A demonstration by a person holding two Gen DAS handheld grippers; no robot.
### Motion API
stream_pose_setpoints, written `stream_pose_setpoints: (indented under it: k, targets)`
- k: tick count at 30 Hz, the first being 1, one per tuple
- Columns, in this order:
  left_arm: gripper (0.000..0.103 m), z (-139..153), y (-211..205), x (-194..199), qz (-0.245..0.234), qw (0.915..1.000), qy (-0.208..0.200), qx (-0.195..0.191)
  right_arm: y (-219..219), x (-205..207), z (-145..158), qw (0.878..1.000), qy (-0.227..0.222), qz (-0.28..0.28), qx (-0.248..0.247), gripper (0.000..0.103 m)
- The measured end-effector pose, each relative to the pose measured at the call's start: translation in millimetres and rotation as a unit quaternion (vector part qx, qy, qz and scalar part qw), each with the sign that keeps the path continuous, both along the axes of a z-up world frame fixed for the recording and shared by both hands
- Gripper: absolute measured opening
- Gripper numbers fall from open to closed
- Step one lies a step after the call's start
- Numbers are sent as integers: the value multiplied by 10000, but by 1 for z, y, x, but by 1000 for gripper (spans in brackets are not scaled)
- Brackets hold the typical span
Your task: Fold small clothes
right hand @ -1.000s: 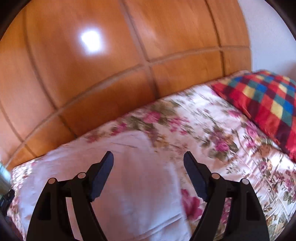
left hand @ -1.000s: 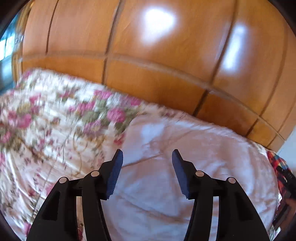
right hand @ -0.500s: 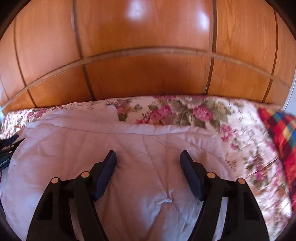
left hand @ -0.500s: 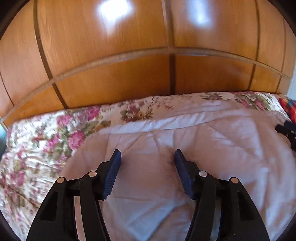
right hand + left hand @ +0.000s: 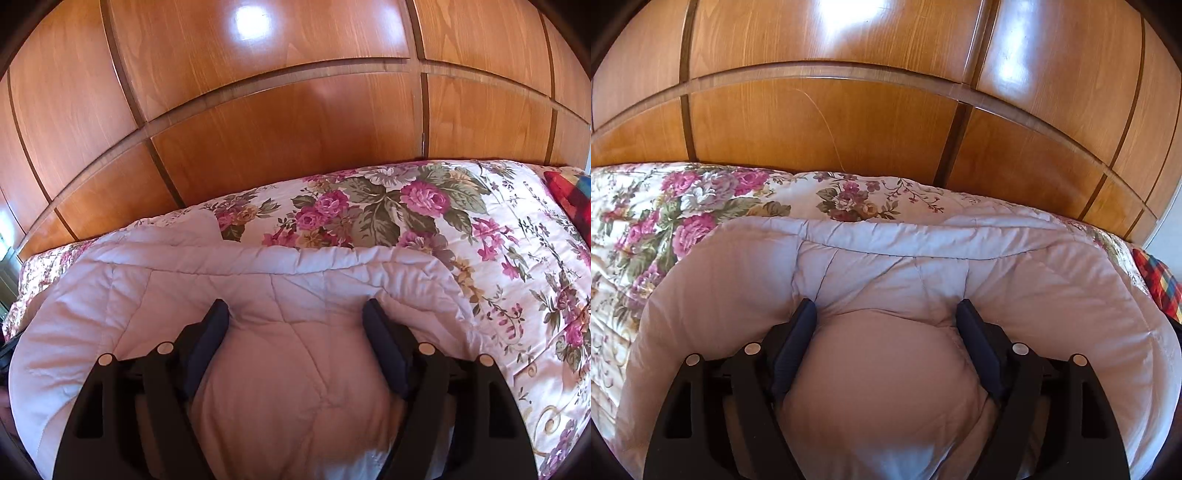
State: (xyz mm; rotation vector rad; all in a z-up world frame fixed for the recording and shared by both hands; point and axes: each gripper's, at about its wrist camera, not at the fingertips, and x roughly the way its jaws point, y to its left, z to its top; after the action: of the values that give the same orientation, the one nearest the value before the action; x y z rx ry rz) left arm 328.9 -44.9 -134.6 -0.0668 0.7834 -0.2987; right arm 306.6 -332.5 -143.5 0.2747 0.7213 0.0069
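Plaid pillow [image 5: 1158, 284] cropped (right frame edge)

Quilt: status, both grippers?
Left gripper open, fingers pressed into quilt. Right gripper open, same, quilt bulging between. Quilt on floral bedspread; nothing in the way.

Quilted garments: one [image 5: 886, 266] lying at 6 o'clock
Floral bedspreads: one [image 5: 517, 258]
Plaid pillows: one [image 5: 1160, 284] sitting at 3 o'clock
Grippers: two [image 5: 886, 314] [image 5: 295, 314]

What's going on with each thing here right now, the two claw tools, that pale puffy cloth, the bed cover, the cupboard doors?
left gripper: open, fingers pressed into the cloth, a bulge between them.
right gripper: open, fingers pressed into the cloth likewise.
pale quilted cloth: lying on the bed, puffy, far edge rolled.
floral bedspread: spread out, partly covered.
checked pillow: lying at the bed's edge.
wooden wardrobe doors: closed.
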Motion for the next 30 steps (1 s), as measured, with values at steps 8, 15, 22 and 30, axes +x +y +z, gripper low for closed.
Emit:
stream_pose_setpoints:
  k: [8, 15, 22, 30]
  targets:
    - [78, 12, 2, -21, 106, 9997, -168, 173, 8, -3, 5, 9996, -7, -71, -256, 76]
    - [82, 40, 22, -77, 79, 9994, -337, -57, 9, -48, 45, 9987, -401, -303, -45, 88]
    - [82, 45, 21, -134, -26, 9984, -522, -230, -3, -142, 66, 9923, -748, -450, 878, 90]
    - [82, 38, 1, -176, -289, 9982, -507, -151, -22, -237, 40, 9754, -411, -365, 2134, 90]
